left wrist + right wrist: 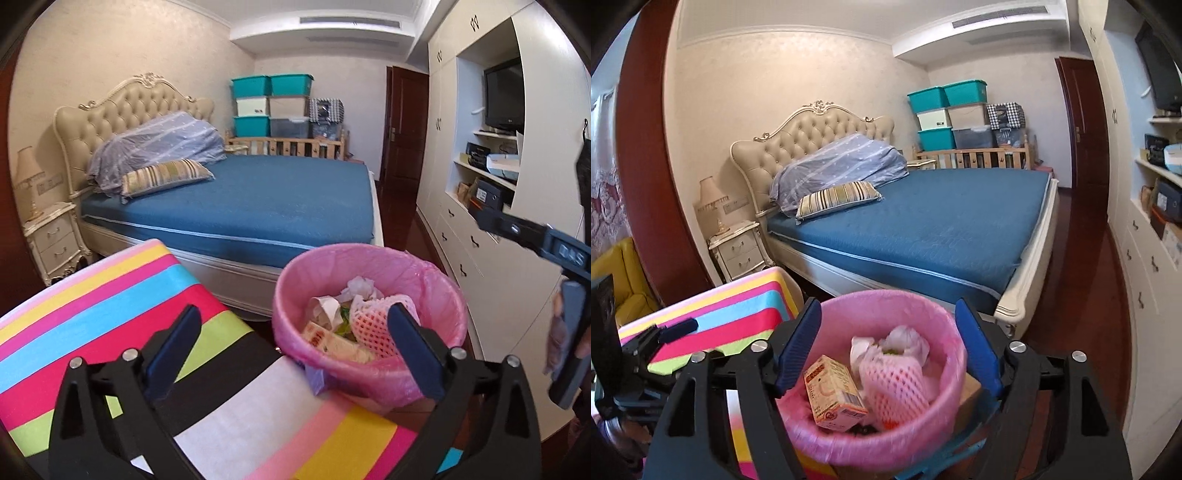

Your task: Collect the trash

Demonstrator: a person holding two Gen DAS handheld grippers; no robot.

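Observation:
A bin with a pink liner stands on the floor by a striped surface. It holds a pink foam net, a small carton and crumpled white paper. My left gripper is open and empty, over the striped surface and the bin's near rim. My right gripper is open and empty, its fingers on either side of the bin, above the carton, foam net and white paper. The right gripper also shows at the left wrist view's right edge.
A bed with a blue mattress lies beyond the bin. A nightstand with a lamp stands at its left. White cabinets with shelves and a TV line the right wall. Storage boxes are stacked at the back.

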